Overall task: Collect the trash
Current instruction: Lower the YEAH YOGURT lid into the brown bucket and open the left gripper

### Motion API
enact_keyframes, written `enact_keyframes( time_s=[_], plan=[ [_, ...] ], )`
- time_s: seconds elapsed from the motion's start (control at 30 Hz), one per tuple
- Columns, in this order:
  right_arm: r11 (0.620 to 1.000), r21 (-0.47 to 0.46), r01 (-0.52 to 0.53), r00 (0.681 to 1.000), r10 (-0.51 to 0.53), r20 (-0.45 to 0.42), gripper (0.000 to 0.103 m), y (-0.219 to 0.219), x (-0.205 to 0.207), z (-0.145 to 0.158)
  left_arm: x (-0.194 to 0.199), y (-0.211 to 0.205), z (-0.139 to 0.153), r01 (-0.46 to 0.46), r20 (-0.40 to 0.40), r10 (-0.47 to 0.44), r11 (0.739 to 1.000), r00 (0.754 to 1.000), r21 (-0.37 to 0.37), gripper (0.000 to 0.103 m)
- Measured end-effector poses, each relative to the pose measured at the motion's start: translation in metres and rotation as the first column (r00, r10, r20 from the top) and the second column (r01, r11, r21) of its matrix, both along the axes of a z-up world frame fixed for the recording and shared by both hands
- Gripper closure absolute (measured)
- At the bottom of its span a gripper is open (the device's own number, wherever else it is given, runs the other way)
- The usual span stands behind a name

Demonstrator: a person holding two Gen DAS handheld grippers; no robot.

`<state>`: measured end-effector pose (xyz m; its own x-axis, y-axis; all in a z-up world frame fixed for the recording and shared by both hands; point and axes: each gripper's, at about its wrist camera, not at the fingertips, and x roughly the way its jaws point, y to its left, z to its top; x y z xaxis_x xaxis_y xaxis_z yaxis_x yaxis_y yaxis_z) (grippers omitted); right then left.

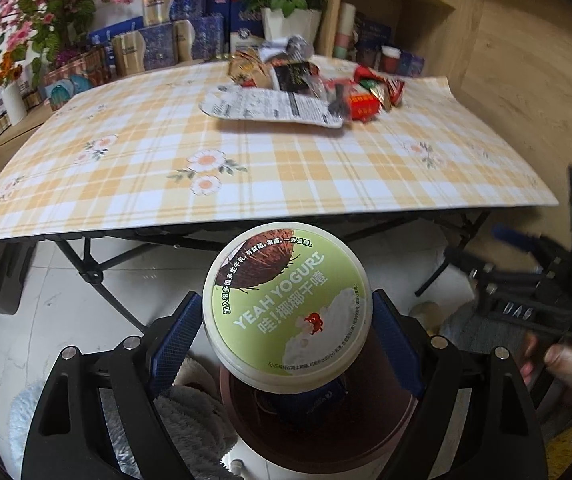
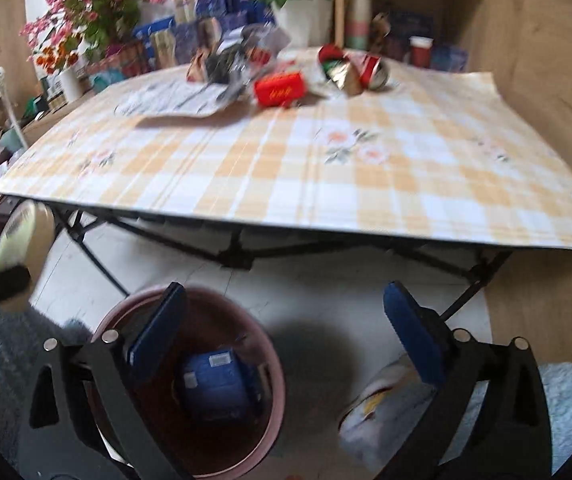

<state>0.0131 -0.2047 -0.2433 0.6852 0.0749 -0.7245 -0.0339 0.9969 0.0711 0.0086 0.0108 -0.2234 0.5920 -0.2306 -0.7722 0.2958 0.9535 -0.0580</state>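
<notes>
- left wrist view: the left gripper [image 1: 288, 334] has its blue-padded jaws closed against the sides of a round cream plastic yogurt tub with a green printed lid [image 1: 286, 304], tilted so the lid faces the camera.
- the tub hangs directly above the brown-pink round plastic bin [image 1: 382, 436] on the floor, below the near edge of the yellow plaid folding table [image 1: 246, 168].
- it is likely light and stiff-walled but smooth, so a grip across the body under the lid rim looks soundest; a hard squeeze might buckle it.
- right wrist view: the right gripper [image 2: 284, 330] is spread wide and holds nothing, hovering beside the bin, where a blue carton [image 2: 216, 384] lies.
- remaining wrappers, including a red packet [image 2: 280, 88], sit at the table's far side.
</notes>
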Motion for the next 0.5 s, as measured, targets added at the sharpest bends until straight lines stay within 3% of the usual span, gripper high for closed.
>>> enact_keyframes(
  time_s=[0.2, 0.5],
  plan=[
    [0.998, -0.026, 0.051, 0.998, -0.050, 0.048, 0.006, -0.008, 0.000, 0.006, 0.016, -0.013, -0.027, 0.027, -0.106, -0.024, 0.999, 0.994, 0.029, 0.020],
    [0.994, -0.010, 0.106, 0.994, -0.106, 0.038, 0.006, -0.021, 0.000, 0.003, 0.032, -0.022, -0.057, 0.038, -0.214, -0.027, 0.998, 0.976, 0.043, 0.020]
  ],
)
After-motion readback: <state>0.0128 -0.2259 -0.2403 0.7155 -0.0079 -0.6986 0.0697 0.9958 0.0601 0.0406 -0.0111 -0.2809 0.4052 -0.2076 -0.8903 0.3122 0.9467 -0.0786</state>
